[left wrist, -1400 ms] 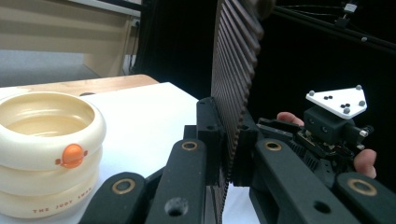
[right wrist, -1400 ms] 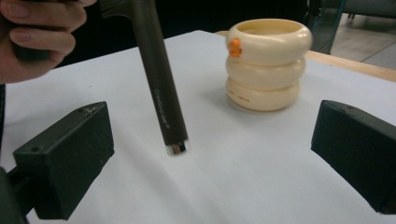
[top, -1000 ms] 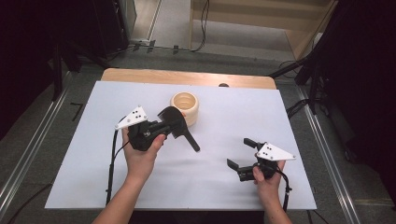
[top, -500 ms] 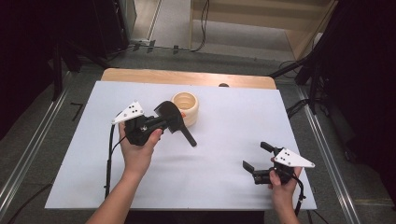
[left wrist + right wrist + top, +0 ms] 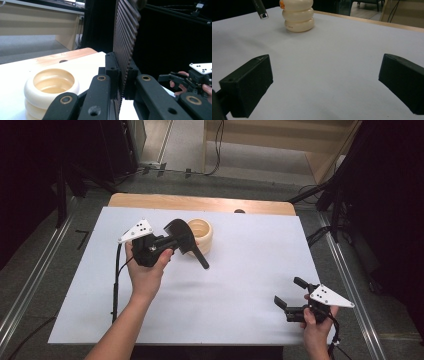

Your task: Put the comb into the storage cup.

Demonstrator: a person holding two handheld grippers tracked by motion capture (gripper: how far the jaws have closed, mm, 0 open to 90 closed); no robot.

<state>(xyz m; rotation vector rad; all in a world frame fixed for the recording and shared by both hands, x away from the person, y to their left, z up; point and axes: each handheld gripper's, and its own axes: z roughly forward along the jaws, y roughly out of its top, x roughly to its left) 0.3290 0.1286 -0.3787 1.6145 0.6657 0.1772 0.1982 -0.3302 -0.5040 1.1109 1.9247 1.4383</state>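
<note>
My left gripper [image 5: 172, 240] is shut on a black ribbed tool [image 5: 181, 236] with a long handle that slants down to the right, above the table. In the left gripper view the ribbed blade [image 5: 125, 32] stands upright, clamped between the jaws. A cream ringed cup [image 5: 201, 234] stands right behind the tool, beside the left gripper [image 5: 122, 72], and shows again as the cup [image 5: 51, 85] at lower left. My right gripper [image 5: 291, 292] hovers open near the front right corner, nothing between its jaws. From the right gripper [image 5: 324, 80], the cup [image 5: 298, 15] is far ahead, next to the handle's tip [image 5: 260, 10].
A white sheet [image 5: 250, 255] covers the table, with a strip of bare wood [image 5: 200, 202] along the far edge. Metal rails [image 5: 350, 285] run along both sides. Dark stands and cables [image 5: 320, 195] sit beyond the table.
The right gripper has moved right and toward the table's near right corner, still open. The left hand has carried the tool slightly farther from the person, toward the cup.
</note>
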